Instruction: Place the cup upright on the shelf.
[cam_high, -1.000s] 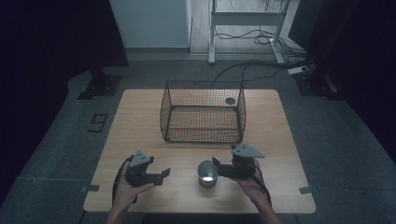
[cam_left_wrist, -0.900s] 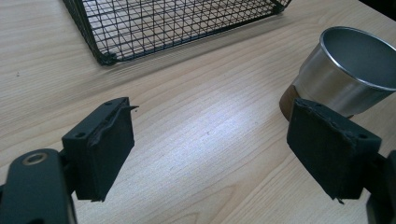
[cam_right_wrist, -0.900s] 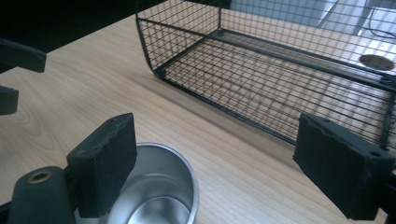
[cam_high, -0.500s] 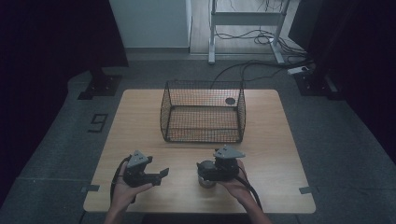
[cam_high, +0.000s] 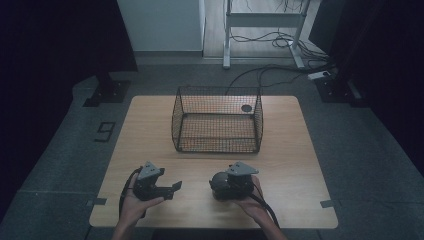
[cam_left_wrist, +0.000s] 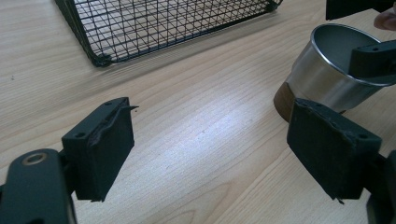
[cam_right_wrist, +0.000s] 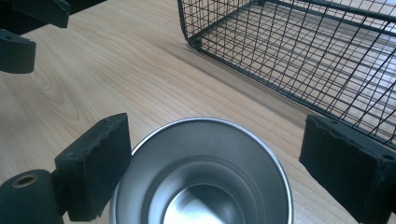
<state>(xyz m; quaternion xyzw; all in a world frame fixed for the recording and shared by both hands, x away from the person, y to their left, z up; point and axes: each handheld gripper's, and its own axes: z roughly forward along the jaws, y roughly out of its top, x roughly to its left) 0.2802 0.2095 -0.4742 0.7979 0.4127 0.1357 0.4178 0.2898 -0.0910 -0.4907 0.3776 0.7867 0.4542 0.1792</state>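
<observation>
Straddling the steel cup (cam_right_wrist: 201, 172), right tongs (cam_right_wrist: 212, 170) just opened, tilted downward.

Wooden table (cam_high: 150, 125) carries a wire basket (cam_high: 218, 120) and a steel cup (cam_right_wrist: 201, 177)

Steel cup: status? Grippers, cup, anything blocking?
Right gripper jaws just opening, astride steel cup, no grip. Left gripper open, empty. Cup upright on table. Wire basket beyond; nothing between.

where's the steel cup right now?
The steel cup stands upright on the table's near edge, right of centre in the high view, between the right gripper's open jaws and just short of the wire basket.
</observation>
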